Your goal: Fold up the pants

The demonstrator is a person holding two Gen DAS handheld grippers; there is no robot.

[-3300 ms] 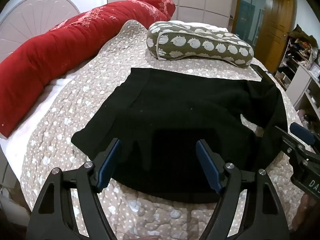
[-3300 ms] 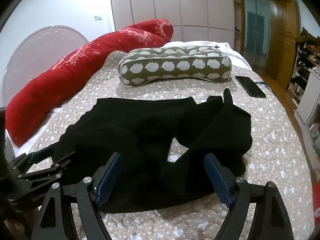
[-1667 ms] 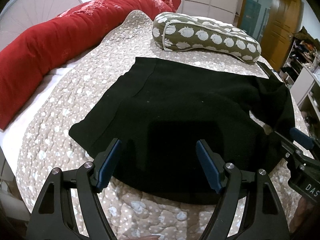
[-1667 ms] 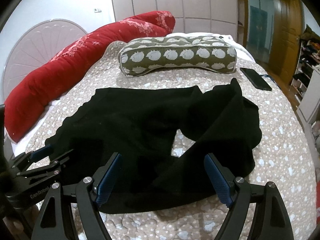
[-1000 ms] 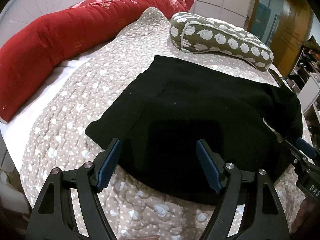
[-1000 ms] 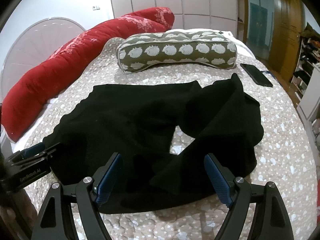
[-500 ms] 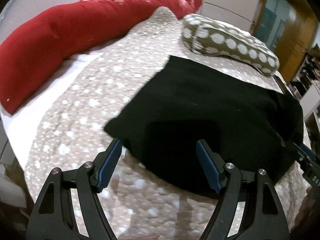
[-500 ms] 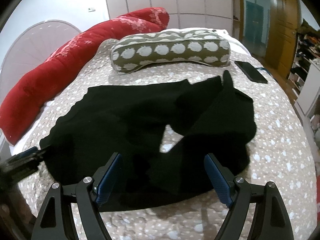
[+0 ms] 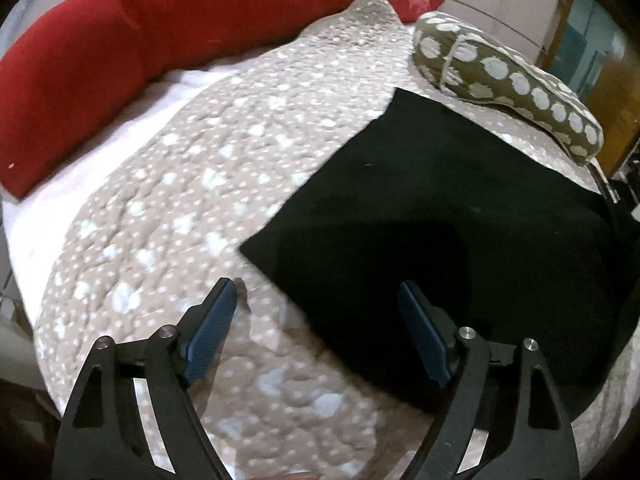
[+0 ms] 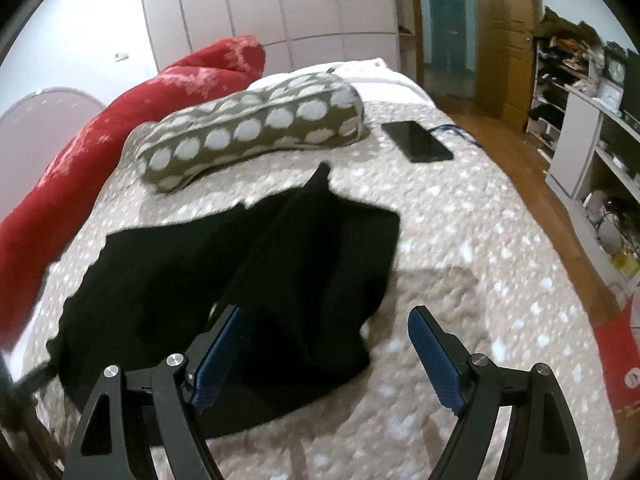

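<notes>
Black pants (image 9: pixel 452 208) lie spread on a dotted beige quilt (image 9: pixel 192 176). In the left wrist view their near left corner sits just ahead of my left gripper (image 9: pixel 316 320), which is open and empty above the quilt. In the right wrist view the pants (image 10: pixel 248 264) are rumpled, with a folded-over leg end near my right gripper (image 10: pixel 324 340). That gripper is open and empty, over the pants' near right edge.
A long red bolster (image 9: pixel 160 28) lies along the bed's left side. An olive pillow with white dots (image 10: pixel 252 124) lies behind the pants. A black phone (image 10: pixel 416 140) with a cable lies at the far right. Shelves (image 10: pixel 592 152) stand right of the bed.
My left gripper has swung left, so the pants' left corner now sits ahead of it. My right gripper has swung right toward the pants' rumpled right end. Both stay open.
</notes>
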